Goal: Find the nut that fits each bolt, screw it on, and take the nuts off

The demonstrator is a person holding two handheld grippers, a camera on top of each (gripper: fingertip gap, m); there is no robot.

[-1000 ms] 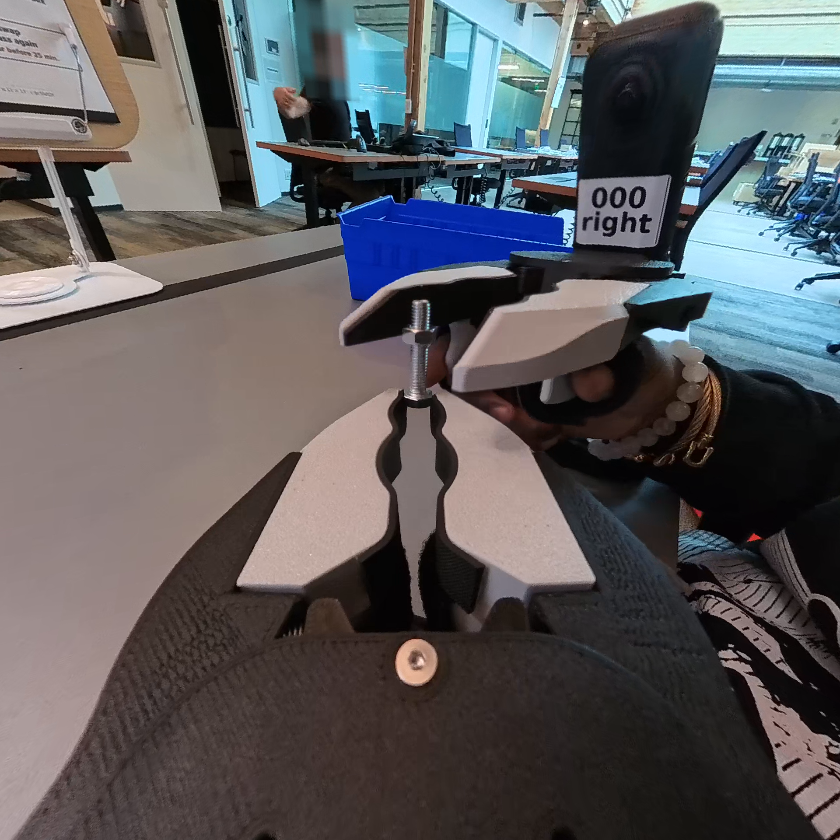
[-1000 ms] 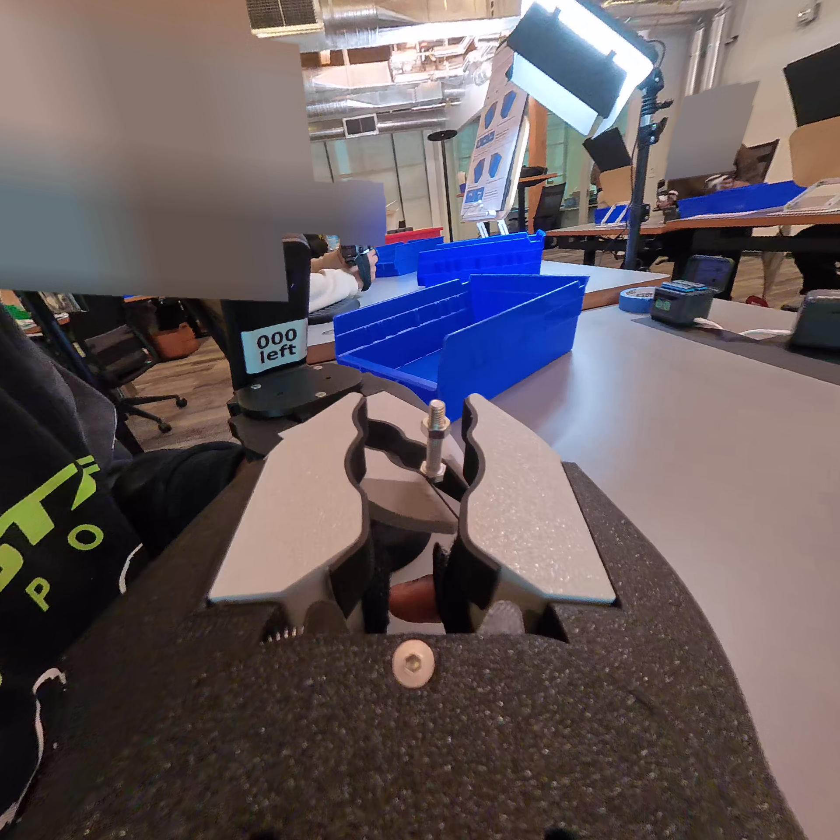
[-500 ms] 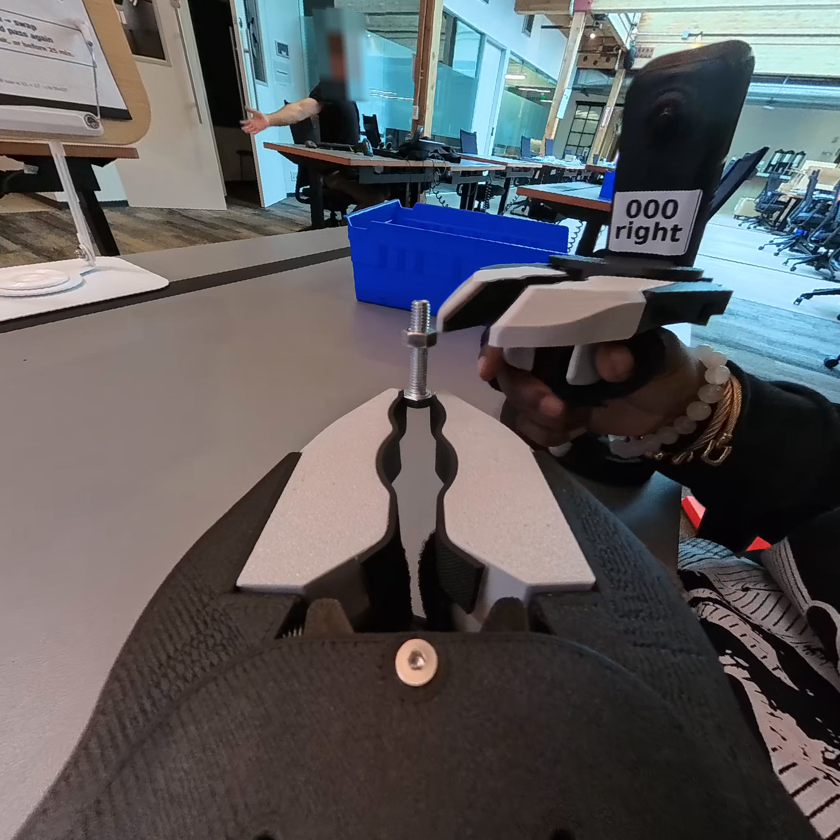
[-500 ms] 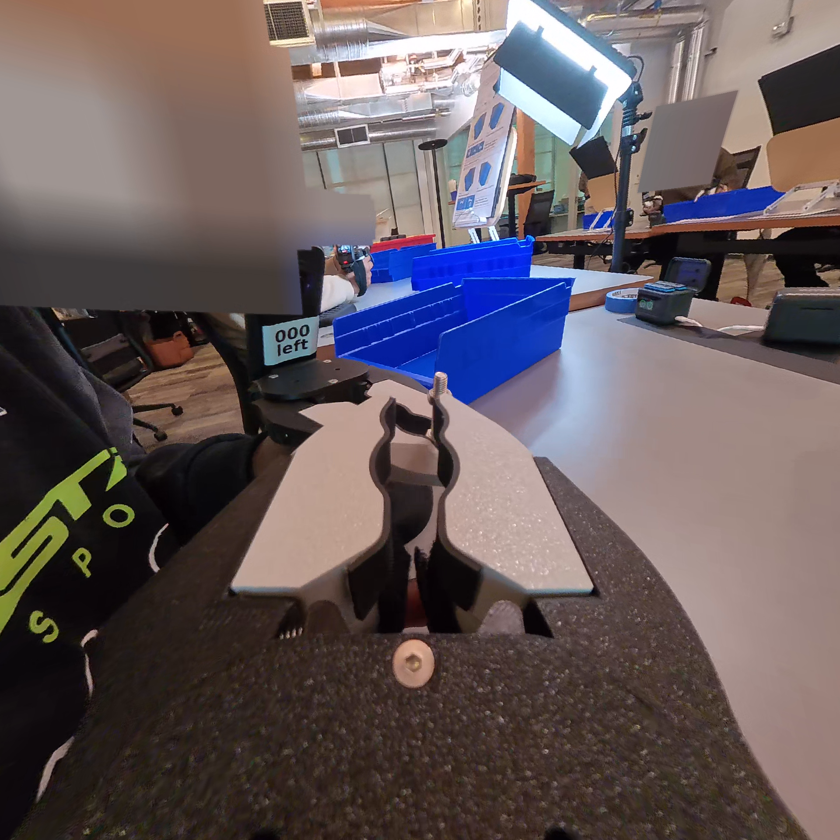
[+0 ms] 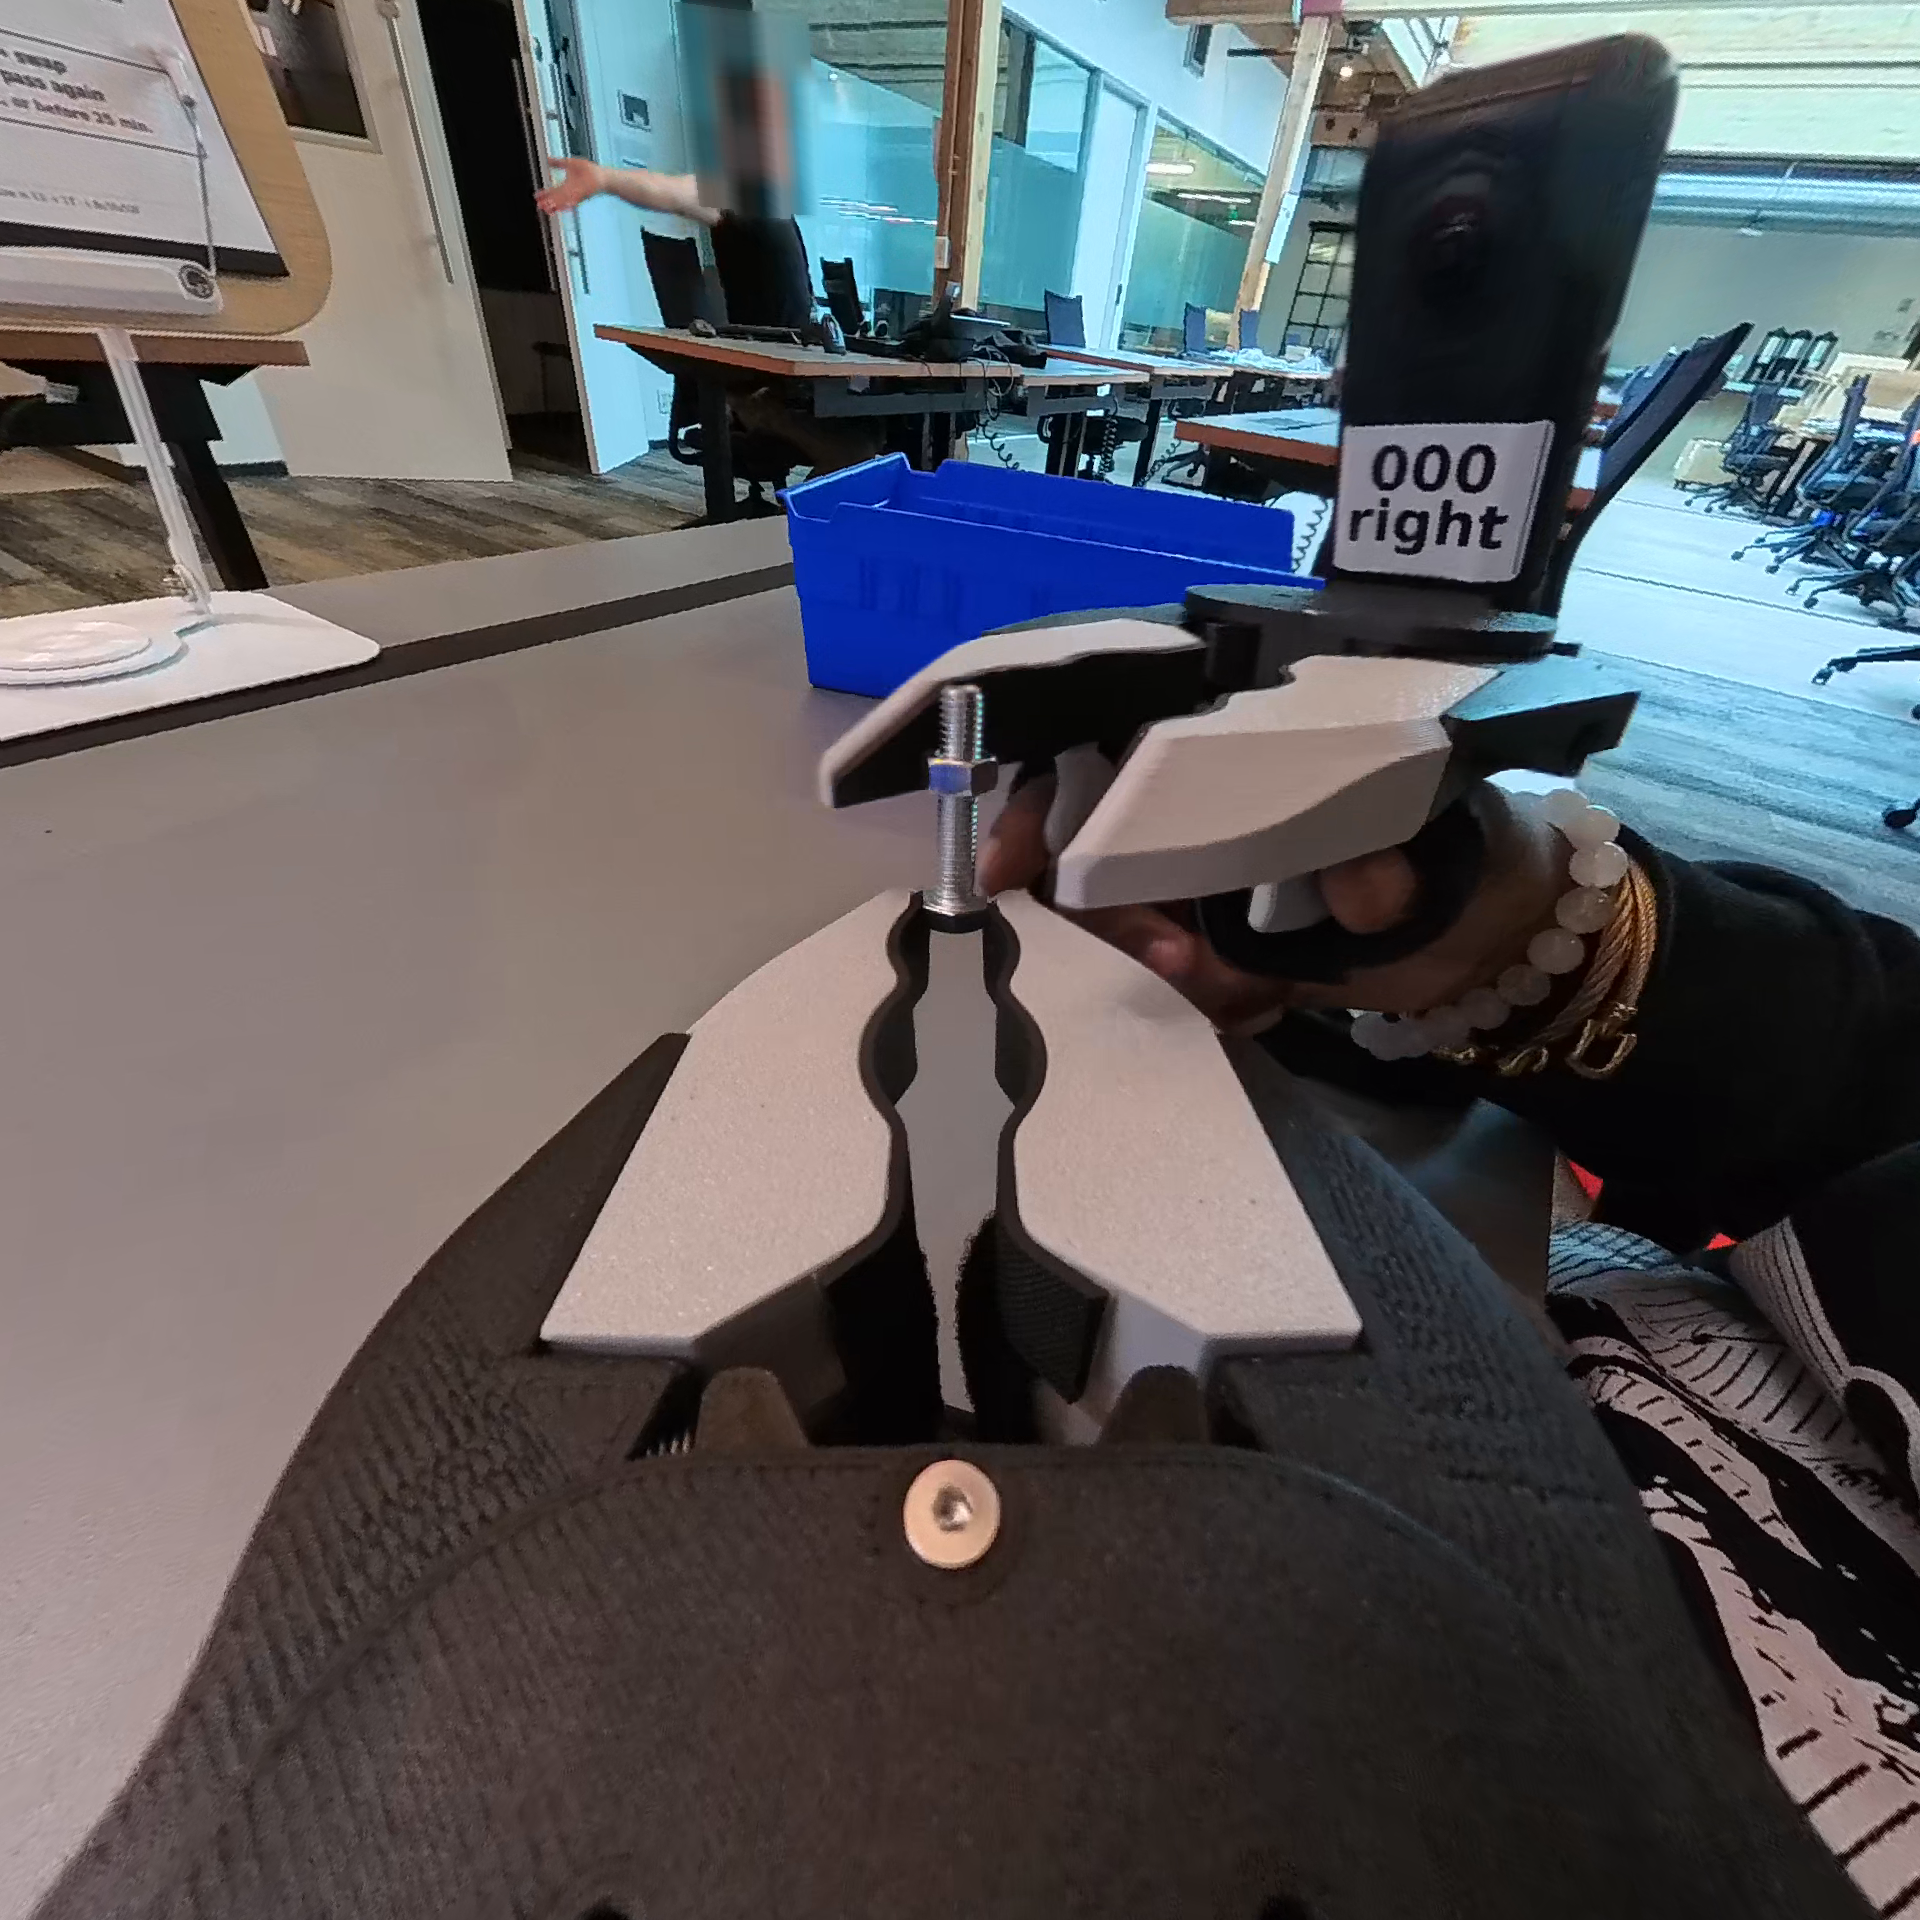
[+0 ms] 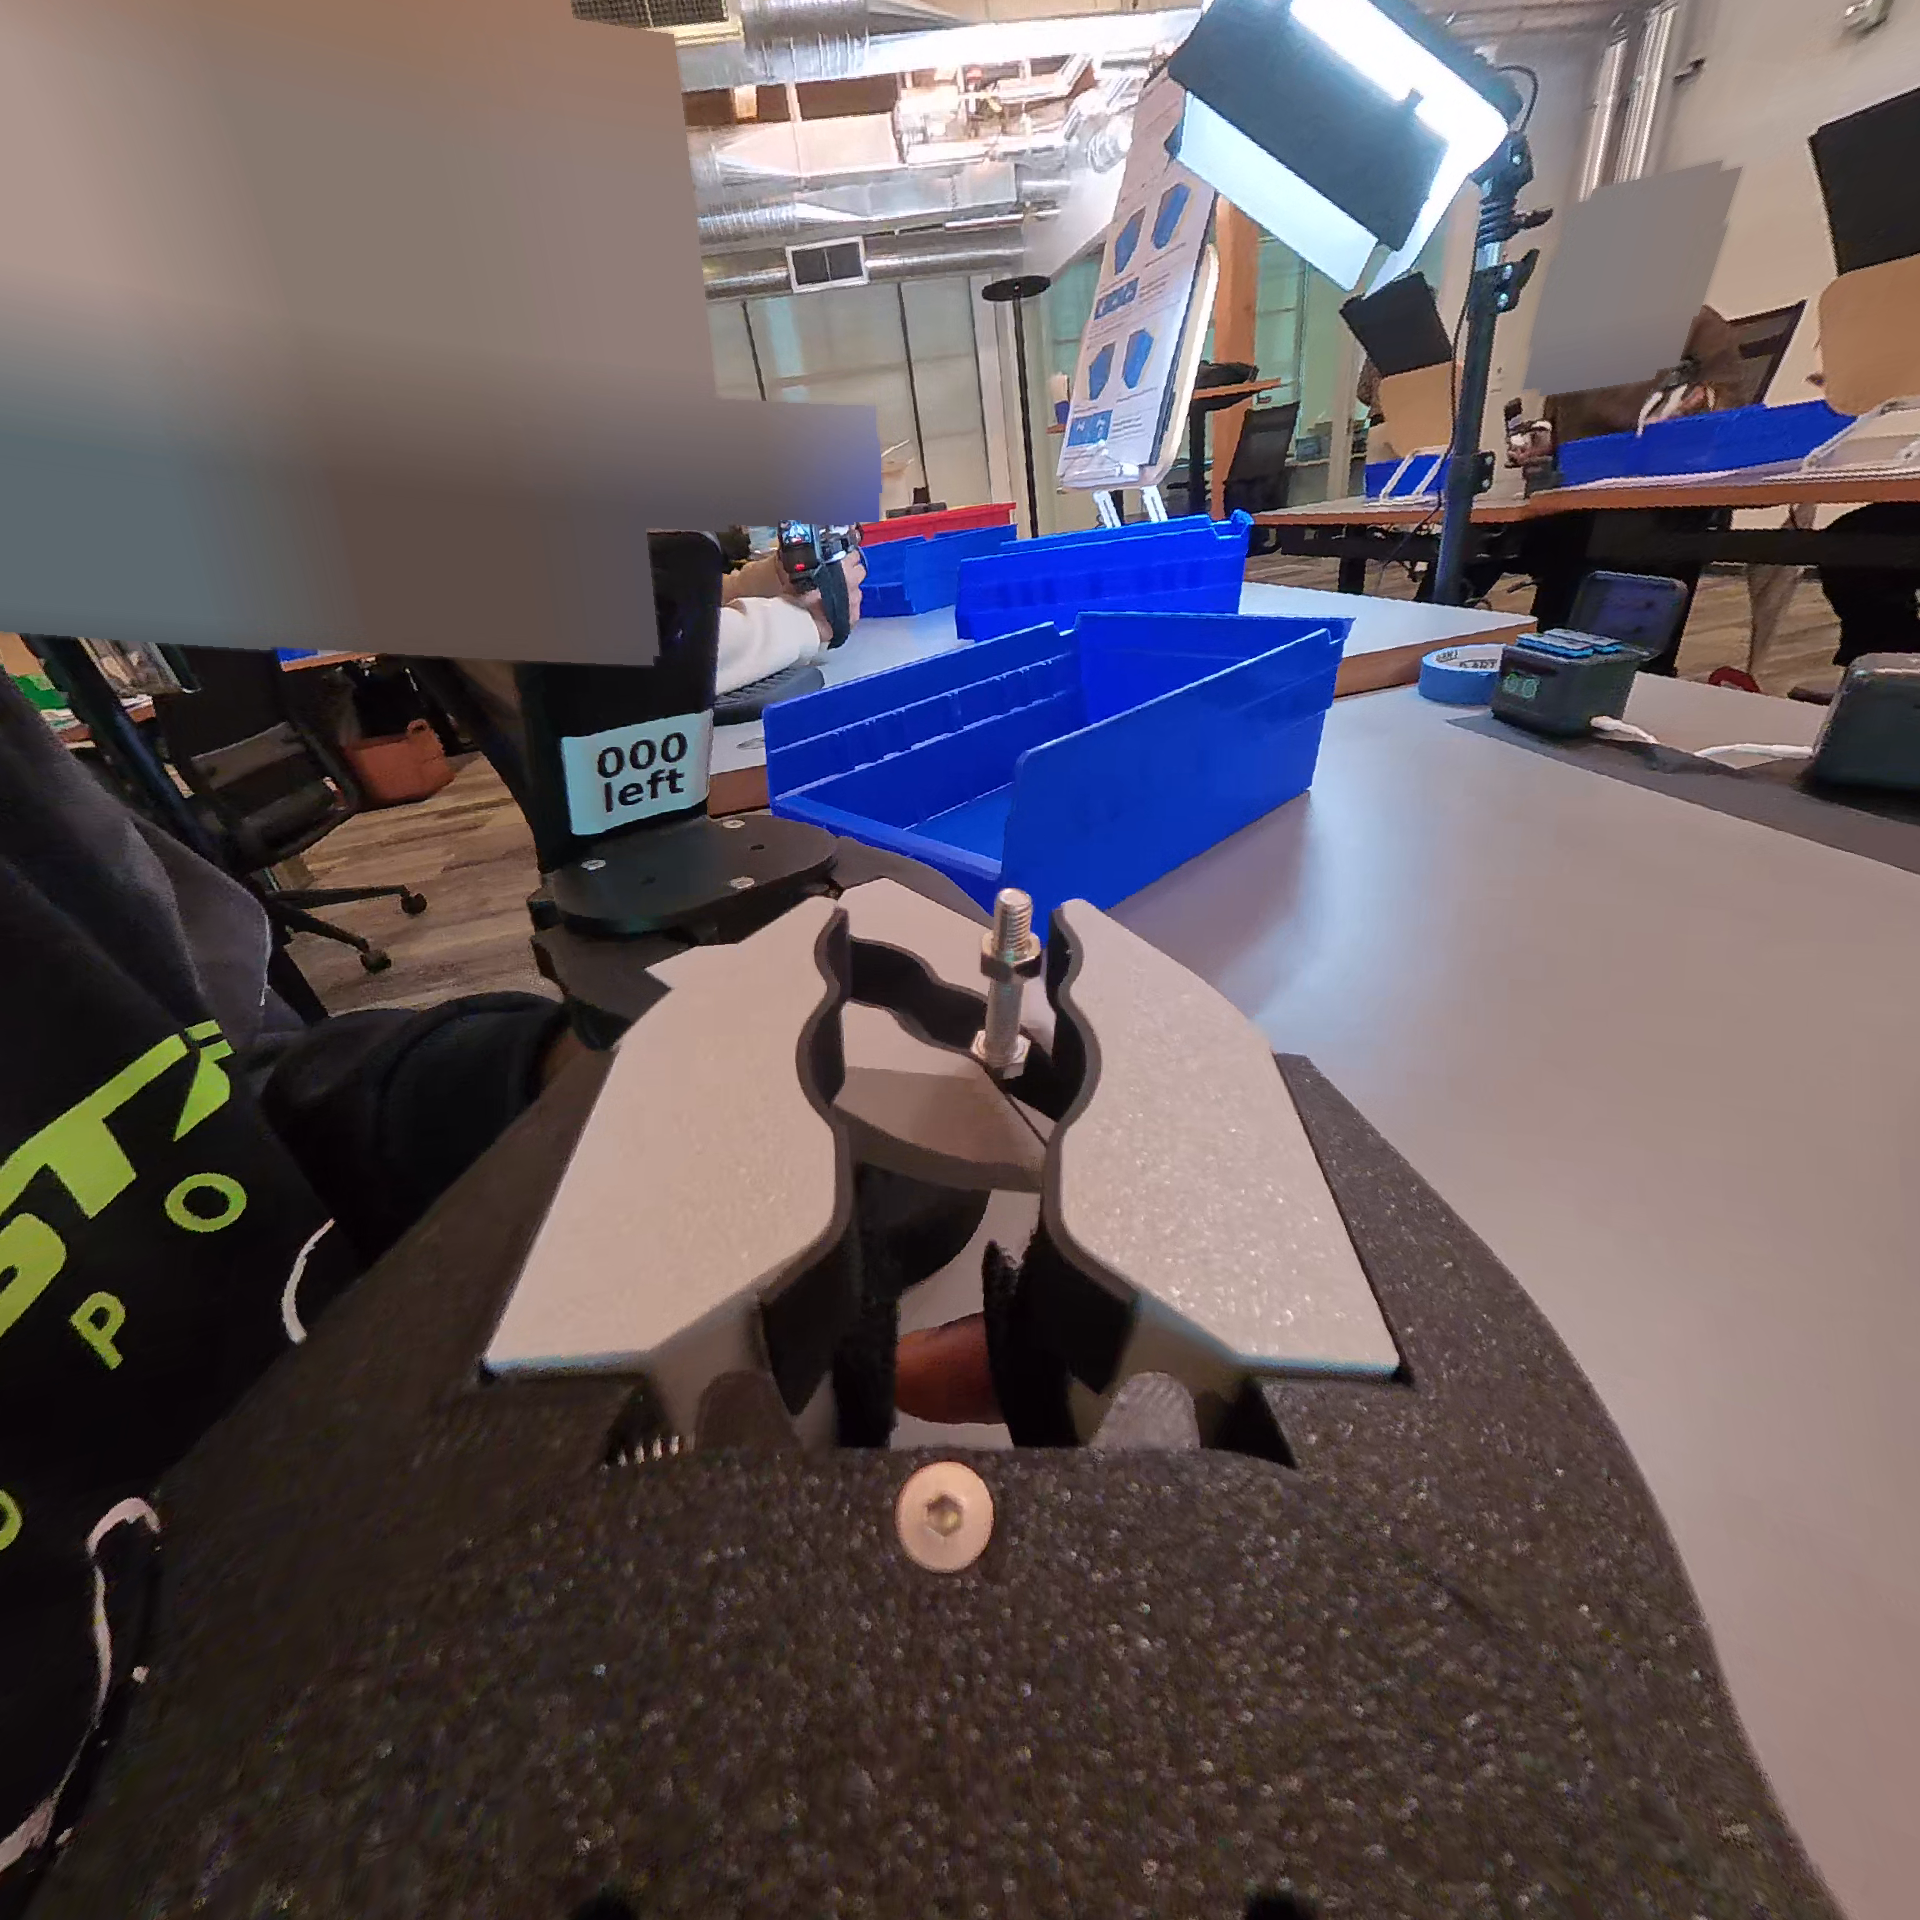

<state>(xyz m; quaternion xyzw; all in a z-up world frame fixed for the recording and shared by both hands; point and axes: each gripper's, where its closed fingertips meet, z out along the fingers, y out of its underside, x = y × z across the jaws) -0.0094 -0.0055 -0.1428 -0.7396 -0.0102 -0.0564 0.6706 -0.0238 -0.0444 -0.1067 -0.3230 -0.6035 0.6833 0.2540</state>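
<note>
Labels [image 5: 1425,501] mark each tool, wording left unread.

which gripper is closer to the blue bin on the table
Right. The right gripper, open around the nut, sits just before the blue bin; the left gripper, clamping the bolt's head, sits farther back.

blue bin [image 6: 1164,769] | tape roll [image 6: 1460,668] | light panel [image 6: 1340,145] | grey table [image 5: 364,883]

The bolt [image 5: 957,831] stands upright on the counter [image 5: 416,935], head between the left gripper's [image 5: 954,914] jaws. The nut [image 5: 962,774] sits high on it. The right gripper [image 6: 951,935] straddles it from 3 o'clock. The bin [image 5: 1039,582] lies behind at 12 o'clock.
</note>
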